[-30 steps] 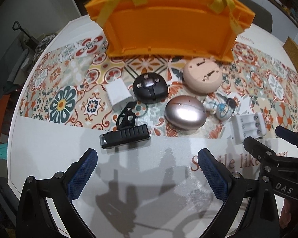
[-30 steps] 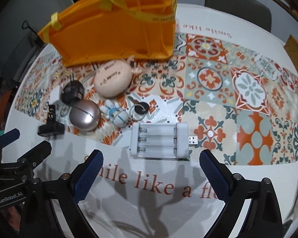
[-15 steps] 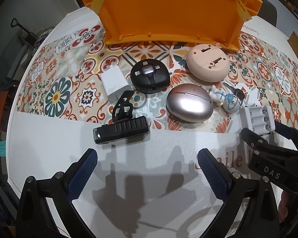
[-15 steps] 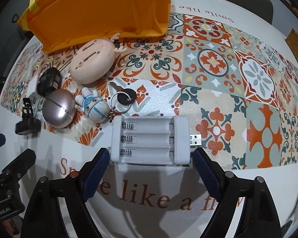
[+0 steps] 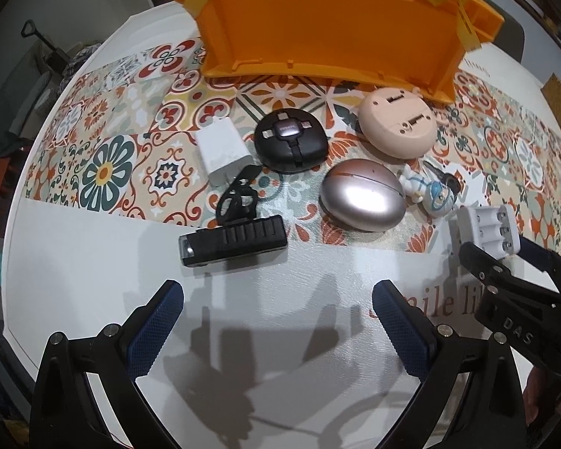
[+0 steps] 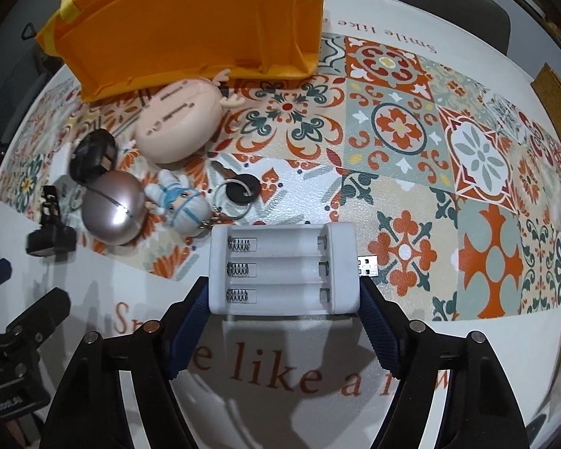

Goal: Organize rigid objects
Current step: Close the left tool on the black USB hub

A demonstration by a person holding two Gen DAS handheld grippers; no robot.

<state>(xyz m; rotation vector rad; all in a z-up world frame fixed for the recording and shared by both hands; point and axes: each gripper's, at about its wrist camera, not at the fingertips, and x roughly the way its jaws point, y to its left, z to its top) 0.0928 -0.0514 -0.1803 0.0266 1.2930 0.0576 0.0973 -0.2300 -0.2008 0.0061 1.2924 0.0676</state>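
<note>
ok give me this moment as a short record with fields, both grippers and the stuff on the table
right gripper: jaws closed against both ends of the white battery charger
left gripper: open, holding nothing, over bare table
nearest to left gripper: black bike light
container: orange bin behind the items
loose items: white adapter, black round case, silver egg case, pink case, figurine keychain
</note>
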